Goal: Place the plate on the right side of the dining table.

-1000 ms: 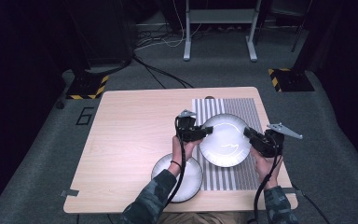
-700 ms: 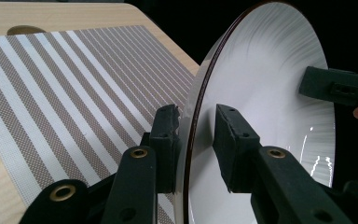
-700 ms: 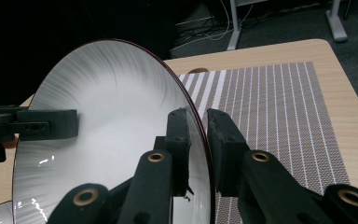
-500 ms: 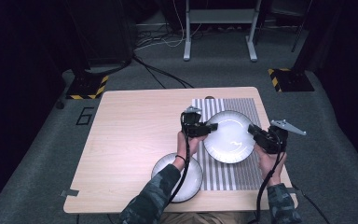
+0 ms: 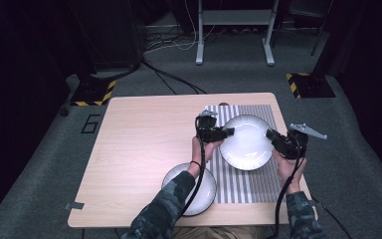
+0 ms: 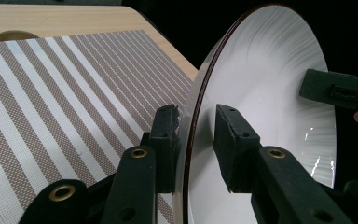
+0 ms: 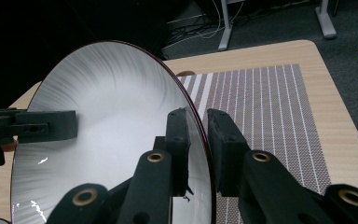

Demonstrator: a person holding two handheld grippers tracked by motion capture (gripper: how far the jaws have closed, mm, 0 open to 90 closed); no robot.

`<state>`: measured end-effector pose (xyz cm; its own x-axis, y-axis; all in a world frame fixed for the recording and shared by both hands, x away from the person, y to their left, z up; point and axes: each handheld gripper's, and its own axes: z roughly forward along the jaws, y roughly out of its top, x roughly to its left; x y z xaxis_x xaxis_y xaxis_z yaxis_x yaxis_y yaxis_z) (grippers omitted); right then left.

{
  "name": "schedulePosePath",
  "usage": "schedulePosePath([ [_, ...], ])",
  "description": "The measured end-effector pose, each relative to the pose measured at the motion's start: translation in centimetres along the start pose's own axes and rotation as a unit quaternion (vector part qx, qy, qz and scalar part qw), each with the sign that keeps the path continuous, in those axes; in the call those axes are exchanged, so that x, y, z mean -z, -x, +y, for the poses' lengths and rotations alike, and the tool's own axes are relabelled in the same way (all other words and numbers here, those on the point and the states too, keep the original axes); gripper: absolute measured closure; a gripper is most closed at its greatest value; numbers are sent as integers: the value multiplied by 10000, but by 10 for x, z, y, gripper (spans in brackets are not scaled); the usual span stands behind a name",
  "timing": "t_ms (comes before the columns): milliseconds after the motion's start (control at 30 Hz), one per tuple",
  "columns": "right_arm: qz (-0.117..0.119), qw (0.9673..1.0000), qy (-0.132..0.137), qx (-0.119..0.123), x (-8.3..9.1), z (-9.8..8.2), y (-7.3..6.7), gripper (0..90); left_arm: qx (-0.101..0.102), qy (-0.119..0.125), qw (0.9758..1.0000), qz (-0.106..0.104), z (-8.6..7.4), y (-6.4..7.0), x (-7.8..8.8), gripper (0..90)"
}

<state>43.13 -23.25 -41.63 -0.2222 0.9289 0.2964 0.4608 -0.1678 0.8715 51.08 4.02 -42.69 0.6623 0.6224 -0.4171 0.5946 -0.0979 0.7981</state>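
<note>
second bowl (image 5: 205,193) at the table's near edge is partly hidden by the person's left forearm and the cable over it, so its inside can't be fully read; the bit that shows looks bare. white plate (image 5: 247,142) is seen whole from the high view, over the striped mat (image 5: 243,186) on the right part of the wooden table (image 5: 144,144), w/ nothing on it. whether it touches the mat can't be told from above; both gripper views show it tipped up on edge w/ mat well behind it. plate is cut off at the bottom in both gripper views. dark thin rim line runs round its edge.

left gripper (image 5: 227,132) sits at the plate's left rim. in the left gripper view its jaws straddle the rim, one pad (image 6: 167,140) against the back face, the other (image 6: 230,149) just off the front face w/ a small gap, so partly closed around the rim; firm pinch or not, can't tell.

right gripper (image 5: 270,135) is at the plate's right rim. in the right gripper view its jaws are close together w/ the rim between them, pads (image 7: 179,140) on or nearly on both faces. other gripper's jaw shows far side of plate in each gripper view.

small dark notch (image 7: 185,73) at the mat's far edge, too small to make out.
</note>
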Motion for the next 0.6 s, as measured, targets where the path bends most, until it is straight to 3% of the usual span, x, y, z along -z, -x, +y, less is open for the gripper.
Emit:
schedulePosePath([
  [600, -46, 9995, -234, -219, -27, -3, 18, 778, 238, -173, 9995, 84, -2, -17, -24, 695],
])
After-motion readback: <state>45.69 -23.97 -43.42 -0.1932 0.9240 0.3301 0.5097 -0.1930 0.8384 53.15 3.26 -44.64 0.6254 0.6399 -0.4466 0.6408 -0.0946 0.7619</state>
